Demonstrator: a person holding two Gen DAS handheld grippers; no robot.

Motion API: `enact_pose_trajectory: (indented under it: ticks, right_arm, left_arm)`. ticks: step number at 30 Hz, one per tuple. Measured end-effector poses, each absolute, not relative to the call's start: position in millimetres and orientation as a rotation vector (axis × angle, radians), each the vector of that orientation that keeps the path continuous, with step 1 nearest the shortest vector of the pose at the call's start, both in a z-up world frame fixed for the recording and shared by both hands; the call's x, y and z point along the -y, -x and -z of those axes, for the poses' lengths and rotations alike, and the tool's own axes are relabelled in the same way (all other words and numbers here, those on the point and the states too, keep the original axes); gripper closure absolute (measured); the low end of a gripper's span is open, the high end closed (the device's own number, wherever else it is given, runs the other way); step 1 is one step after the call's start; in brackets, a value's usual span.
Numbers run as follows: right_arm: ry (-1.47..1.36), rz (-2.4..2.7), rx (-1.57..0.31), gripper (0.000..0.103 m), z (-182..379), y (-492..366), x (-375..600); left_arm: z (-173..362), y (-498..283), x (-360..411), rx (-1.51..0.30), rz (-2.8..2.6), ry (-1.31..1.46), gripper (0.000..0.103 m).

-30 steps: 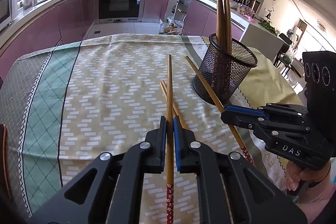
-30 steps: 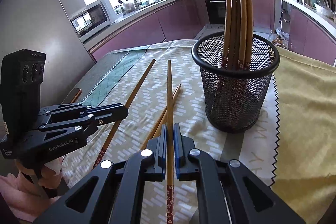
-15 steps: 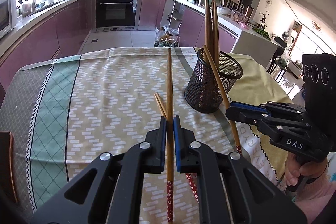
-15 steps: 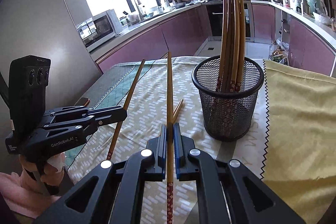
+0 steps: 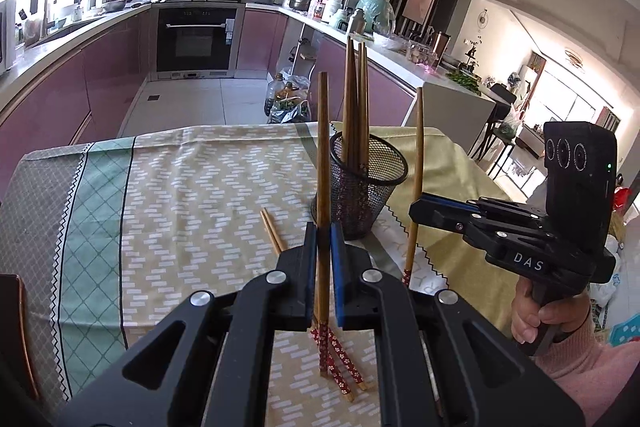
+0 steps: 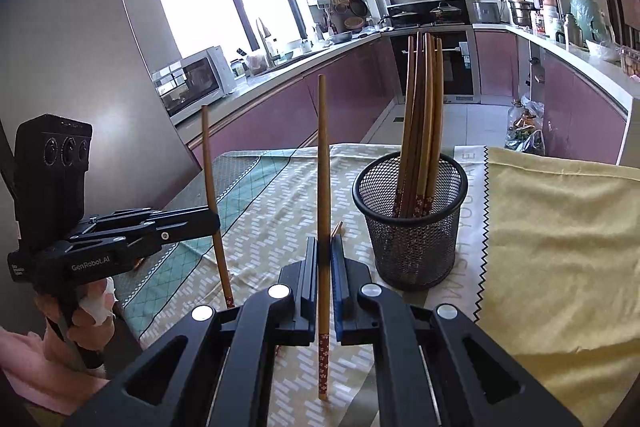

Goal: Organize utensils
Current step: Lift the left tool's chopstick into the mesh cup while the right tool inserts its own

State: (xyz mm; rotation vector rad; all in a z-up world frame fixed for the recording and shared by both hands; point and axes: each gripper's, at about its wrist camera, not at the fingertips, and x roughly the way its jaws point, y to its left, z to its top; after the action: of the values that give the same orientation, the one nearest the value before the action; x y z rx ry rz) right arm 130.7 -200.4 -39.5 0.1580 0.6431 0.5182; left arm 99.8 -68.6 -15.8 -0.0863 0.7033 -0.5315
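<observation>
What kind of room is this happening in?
A home kitchen, most likely: a built-in oven under a stove with pots, a microwave on the counter, and a cloth-covered table holding chopsticks.

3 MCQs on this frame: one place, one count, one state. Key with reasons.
1. Where does the mesh cup stand?
A. on the tablecloth
B. on the floor
C. on the counter

2. How many chopsticks lie loose on the tablecloth?
A. none
B. two
C. five

3. What is the left tool doing?
A. open, empty
B. shut on a chopstick
C. shut on the cup

Key: 1 A, its base rests on the cloth. 2 B, a pair lies under the left tool. 3 B, its pads pinch one chopstick; the right tool grips another.
</observation>
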Motion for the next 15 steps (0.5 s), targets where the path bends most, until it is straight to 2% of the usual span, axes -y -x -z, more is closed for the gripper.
enact_pose_trajectory:
  ticks: [15]
  right_arm:
    - [-0.17, -0.504, -0.564, 0.097, 16, -132, 219]
  left_arm:
    - [-17, -100, 77, -0.624, 0.571, 0.108, 0.095]
